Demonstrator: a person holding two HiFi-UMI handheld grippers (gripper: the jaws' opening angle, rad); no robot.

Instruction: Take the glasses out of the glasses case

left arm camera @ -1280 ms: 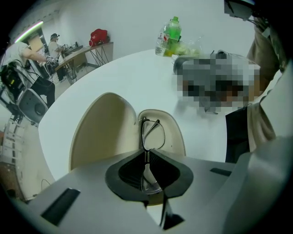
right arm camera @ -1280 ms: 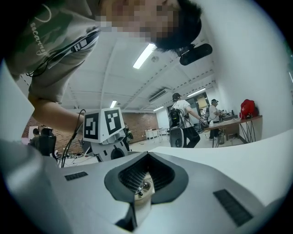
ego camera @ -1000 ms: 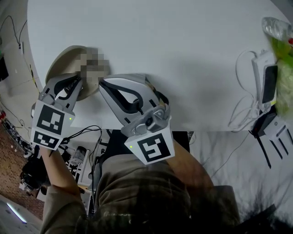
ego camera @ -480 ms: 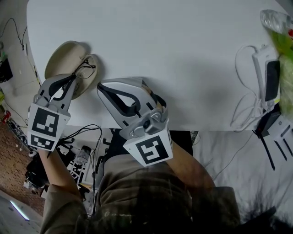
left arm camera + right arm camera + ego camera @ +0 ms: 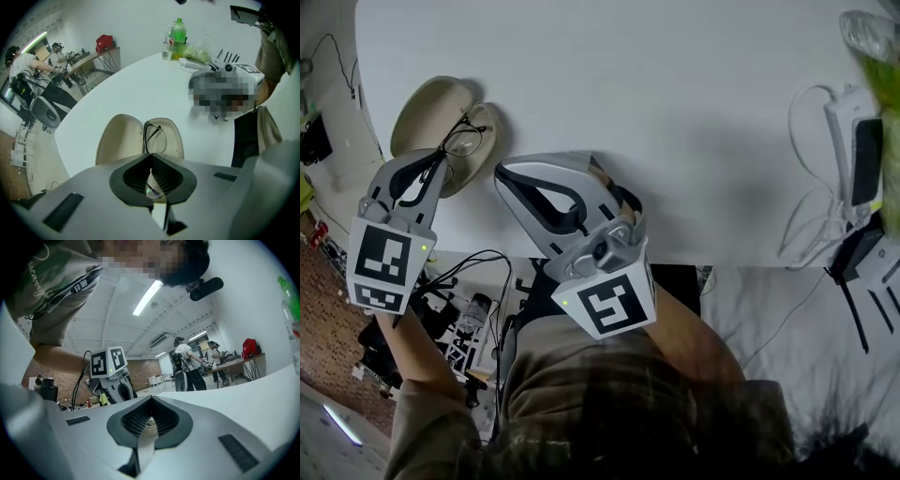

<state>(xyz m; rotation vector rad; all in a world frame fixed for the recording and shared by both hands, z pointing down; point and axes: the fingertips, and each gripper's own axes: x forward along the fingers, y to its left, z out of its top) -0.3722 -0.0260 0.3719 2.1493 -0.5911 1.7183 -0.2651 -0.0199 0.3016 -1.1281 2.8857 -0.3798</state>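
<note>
The beige glasses case (image 5: pixel 427 112) lies open near the front left corner of the white table (image 5: pixel 675 94). Thin black-framed glasses (image 5: pixel 461 139) stand up out of its right half. My left gripper (image 5: pixel 442 161) points steeply down over the case and is shut on the glasses. In the left gripper view a lens sits between the pads (image 5: pixel 161 176), and the rest of the glasses (image 5: pixel 154 136) rises above the case (image 5: pixel 119 140). My right gripper (image 5: pixel 501 174) lies level at the case's right edge. In the right gripper view it (image 5: pixel 151 399) is shut with a pale rim between the pads.
A white power strip (image 5: pixel 848 155) with looped cables sits at the table's right edge, and a clear bottle (image 5: pixel 867 47) and green bag lie behind it. The table's front edge runs right under both grippers. Cables and gear lie on the floor below left.
The left gripper's jaws have closed on the glasses. The glasses have shifted slightly left in the head view and now stand up from the case. The right gripper has barely moved.
</note>
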